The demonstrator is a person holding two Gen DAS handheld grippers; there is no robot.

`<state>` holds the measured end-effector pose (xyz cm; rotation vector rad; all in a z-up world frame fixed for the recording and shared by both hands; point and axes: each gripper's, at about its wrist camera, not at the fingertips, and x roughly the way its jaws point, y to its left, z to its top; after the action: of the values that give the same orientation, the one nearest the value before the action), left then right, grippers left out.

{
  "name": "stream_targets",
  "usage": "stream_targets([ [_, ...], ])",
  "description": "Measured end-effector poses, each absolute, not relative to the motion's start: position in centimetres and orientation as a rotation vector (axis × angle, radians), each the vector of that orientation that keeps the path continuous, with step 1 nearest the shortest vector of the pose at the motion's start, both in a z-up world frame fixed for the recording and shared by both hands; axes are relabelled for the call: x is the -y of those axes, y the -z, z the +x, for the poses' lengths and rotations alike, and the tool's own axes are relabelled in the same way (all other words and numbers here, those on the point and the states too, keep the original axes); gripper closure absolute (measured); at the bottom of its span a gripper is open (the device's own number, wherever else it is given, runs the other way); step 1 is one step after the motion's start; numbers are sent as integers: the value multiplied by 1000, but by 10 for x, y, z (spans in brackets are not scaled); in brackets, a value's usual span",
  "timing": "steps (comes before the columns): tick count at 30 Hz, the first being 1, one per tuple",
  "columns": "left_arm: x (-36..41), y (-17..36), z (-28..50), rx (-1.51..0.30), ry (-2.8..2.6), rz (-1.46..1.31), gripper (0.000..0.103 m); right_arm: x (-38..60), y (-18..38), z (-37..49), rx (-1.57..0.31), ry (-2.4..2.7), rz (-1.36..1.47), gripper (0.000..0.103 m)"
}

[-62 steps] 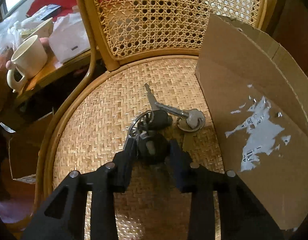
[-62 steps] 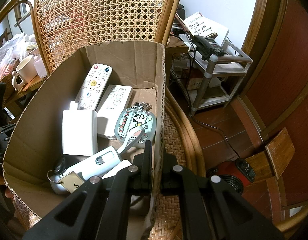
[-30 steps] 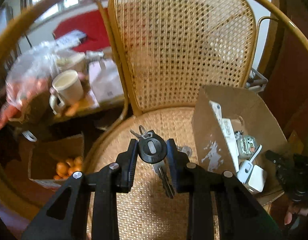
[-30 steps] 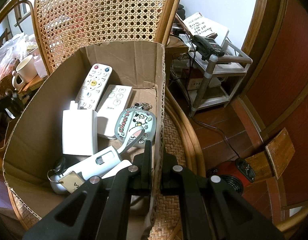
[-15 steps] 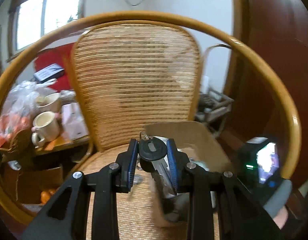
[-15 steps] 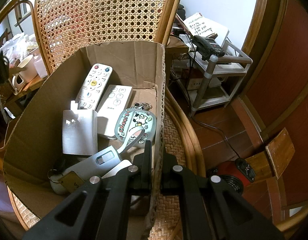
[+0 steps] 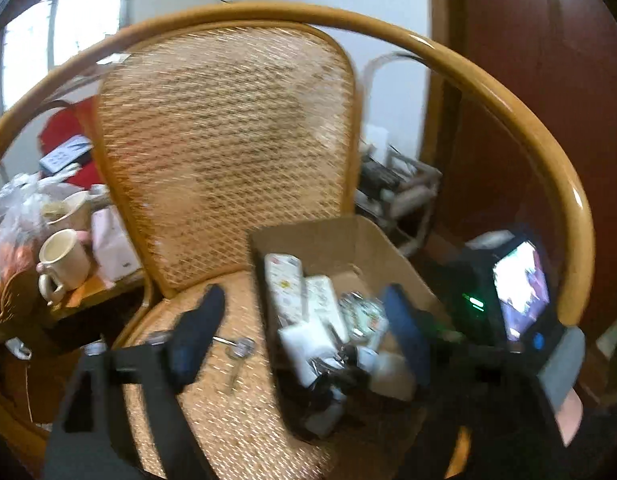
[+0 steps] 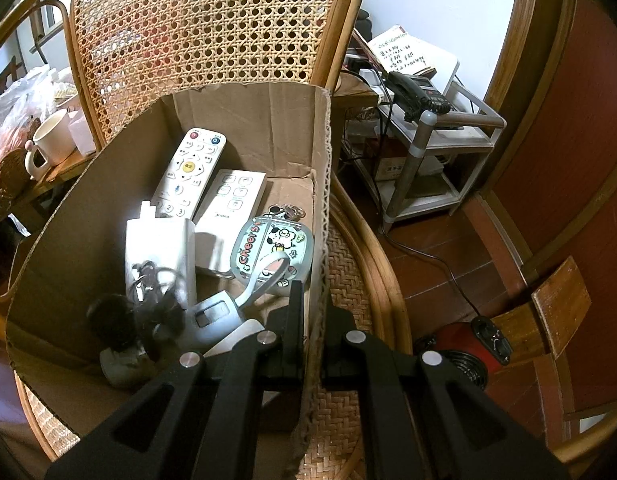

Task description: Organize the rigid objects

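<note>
One bunch of black-headed keys [image 8: 120, 320] lies inside the cardboard box [image 8: 244, 120] on the cane chair seat [image 7: 232, 412], below my left gripper [image 7: 304, 328], whose jaws have just been opening and now stand wide with nothing between them. My right gripper [image 8: 311, 316] is clamped on the box wall.

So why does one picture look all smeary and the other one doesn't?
Left wrist view: smeared by motion blur, so the chair back and box look streaky. Right wrist view: sharp; the white remote has crisp buttons, though the dark keys blur.
</note>
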<state>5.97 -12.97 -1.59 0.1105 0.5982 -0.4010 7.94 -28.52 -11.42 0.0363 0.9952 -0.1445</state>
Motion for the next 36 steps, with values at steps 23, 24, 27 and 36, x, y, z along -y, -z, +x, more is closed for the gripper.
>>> stream_targets([
  [23,59,125,180,-1050,276,-81,6,285,113,80,-995,144,38,95],
  [24,55,129,181,-1061,289,-108,6,285,114,80,-995,144,36,95],
  [27,47,137,188,-1099,288,-162,6,285,114,80,-994,143,36,95],
  [36,49,168,198,-1166,300,-97,6,284,114,80,-994,144,34,95],
])
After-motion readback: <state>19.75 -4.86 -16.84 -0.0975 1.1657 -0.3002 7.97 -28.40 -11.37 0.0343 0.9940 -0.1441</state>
